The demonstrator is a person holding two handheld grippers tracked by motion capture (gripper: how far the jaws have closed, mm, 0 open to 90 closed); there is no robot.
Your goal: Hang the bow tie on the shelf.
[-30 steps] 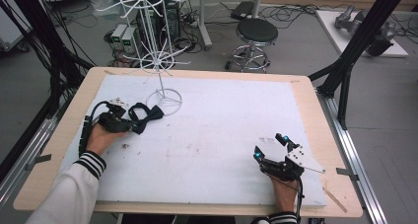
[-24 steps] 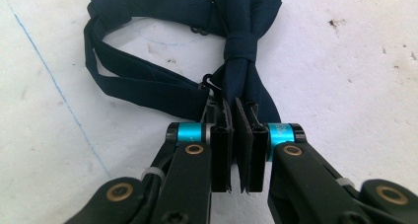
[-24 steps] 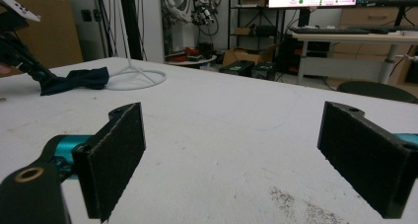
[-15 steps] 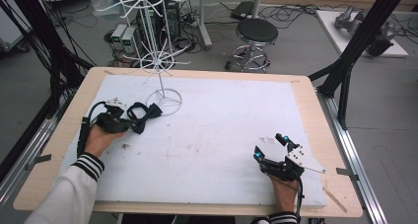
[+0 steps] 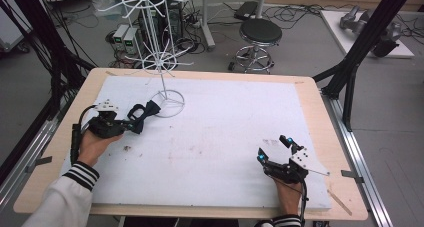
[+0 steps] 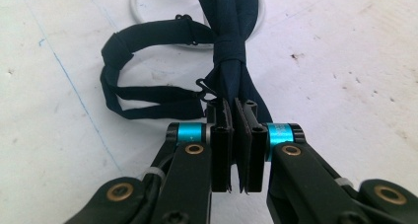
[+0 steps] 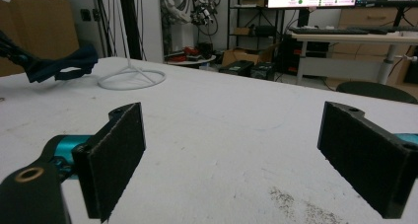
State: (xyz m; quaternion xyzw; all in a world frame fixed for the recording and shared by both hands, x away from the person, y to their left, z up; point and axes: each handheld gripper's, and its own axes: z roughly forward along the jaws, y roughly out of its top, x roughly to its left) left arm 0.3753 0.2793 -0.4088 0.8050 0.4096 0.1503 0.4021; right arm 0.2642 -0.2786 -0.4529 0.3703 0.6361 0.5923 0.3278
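While the left gripper (image 5: 134,125) is clamping one wing of the navy bow tie (image 6: 231,46), you are holding it at the left of the high view, just beside the ring base (image 5: 169,103) of the white wire stand (image 5: 155,42)

Item, bow tie: the far wing is lying across the ring base at the top centre of the left gripper view; the strap loop (image 6: 143,83) is trailing to the left of the knot, its small hook sitting near the pads.

Item, right gripper (image 5: 274,148): it is resting at the lower right of the high view, jaws spread wide with nothing between them, well apart from the tie.

Handling note, as a judgement: you are likely carrying the tie toward the stand's arms, so you are best keeping the pinch firm, lifting until the strap is hanging free of the base, and leading with the loop so it is not snagging on the wire
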